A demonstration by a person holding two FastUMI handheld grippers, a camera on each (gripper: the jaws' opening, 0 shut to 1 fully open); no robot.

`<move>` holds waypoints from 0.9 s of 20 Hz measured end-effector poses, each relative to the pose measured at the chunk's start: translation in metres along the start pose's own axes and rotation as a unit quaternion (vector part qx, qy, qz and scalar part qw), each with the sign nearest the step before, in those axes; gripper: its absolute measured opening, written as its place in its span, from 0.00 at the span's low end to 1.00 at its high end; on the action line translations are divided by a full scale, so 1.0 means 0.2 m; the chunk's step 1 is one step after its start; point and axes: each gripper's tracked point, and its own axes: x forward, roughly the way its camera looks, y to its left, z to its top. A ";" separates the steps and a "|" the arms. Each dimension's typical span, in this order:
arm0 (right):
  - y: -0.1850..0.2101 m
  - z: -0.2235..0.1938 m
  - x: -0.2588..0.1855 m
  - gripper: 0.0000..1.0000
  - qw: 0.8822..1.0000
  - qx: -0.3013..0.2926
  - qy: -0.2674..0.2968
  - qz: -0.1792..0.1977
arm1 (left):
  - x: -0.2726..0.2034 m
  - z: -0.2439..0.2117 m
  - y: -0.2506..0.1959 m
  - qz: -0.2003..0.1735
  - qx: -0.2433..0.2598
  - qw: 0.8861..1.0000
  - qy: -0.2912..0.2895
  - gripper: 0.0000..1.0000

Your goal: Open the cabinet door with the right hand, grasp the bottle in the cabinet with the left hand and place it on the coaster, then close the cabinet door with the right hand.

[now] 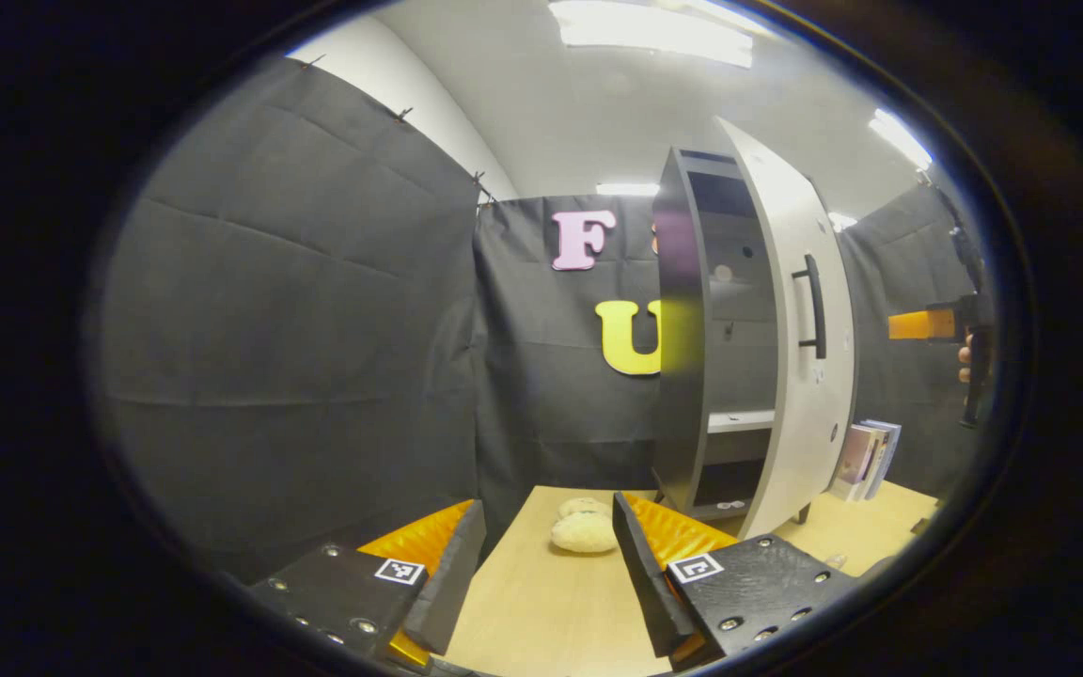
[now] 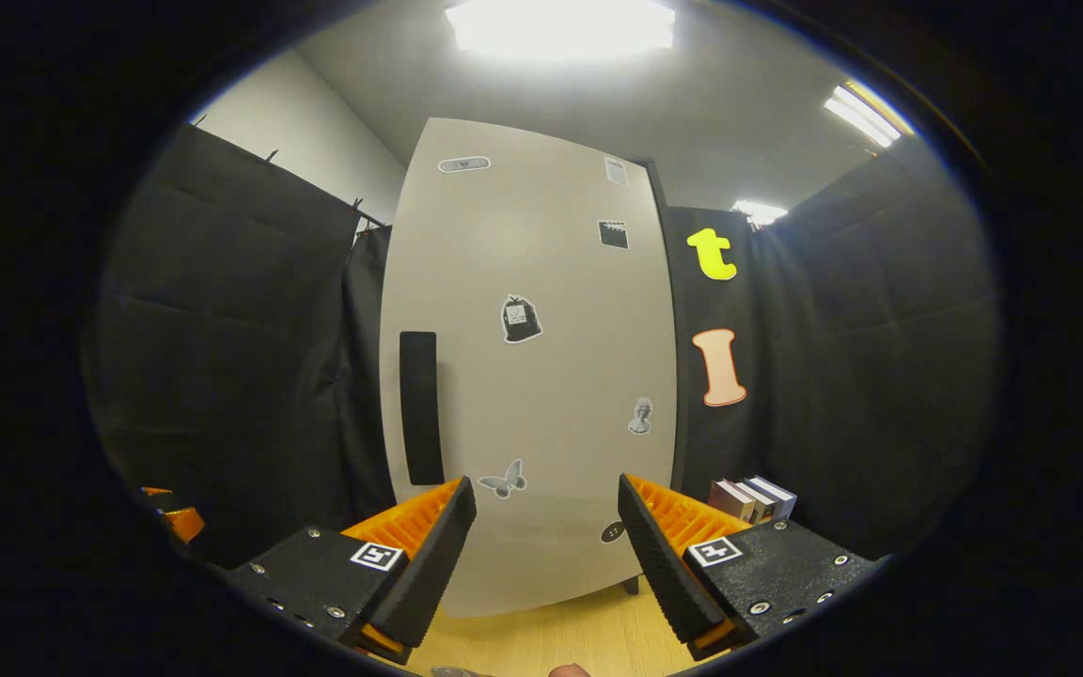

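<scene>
The cabinet door (image 1: 800, 329) stands ajar (handle (image 2: 419, 406) facing the right gripper (image 2: 546, 545)). Both the right gripper and the left gripper (image 1: 546, 574) are wide open, holding nothing.

The left gripper (image 1: 546, 564) stands open at the bottom of the frame. Right of centre, the cabinet door (image 1: 800, 338) is partly open. A coaster (image 1: 584, 532) lies on the table (image 1: 541, 611) between the fingers.

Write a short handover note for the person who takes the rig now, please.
Left gripper: open, holds nothing, above the table.
Right gripper: open, holds nothing, faces the door near its handle.
Door stands partly open; the shelves show. I cannot see the bottle in these views. A pale round thing lies on the table, maybe the coaster.
Left: take the bottle, place it, close the door.
</scene>
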 end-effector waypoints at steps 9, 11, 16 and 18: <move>-0.43 -0.03 -0.10 0.94 1.000 0.004 -0.001 -0.023 | 0.08 0.08 -0.45 -0.033 0.008 0.999 -0.011 0.82; -0.53 -0.02 -0.12 0.94 1.000 0.002 -0.001 -0.025 | 0.09 0.08 -0.55 -0.039 0.005 0.999 -0.014 0.82; -0.79 -0.03 -0.16 0.94 0.999 0.013 0.004 -0.033 | 0.13 0.14 -0.81 -0.038 0.012 0.999 -0.024 0.82; -0.88 -0.04 -0.17 0.94 0.999 0.018 0.005 -0.036 | 0.13 0.16 -0.90 -0.036 0.019 0.999 -0.029 0.82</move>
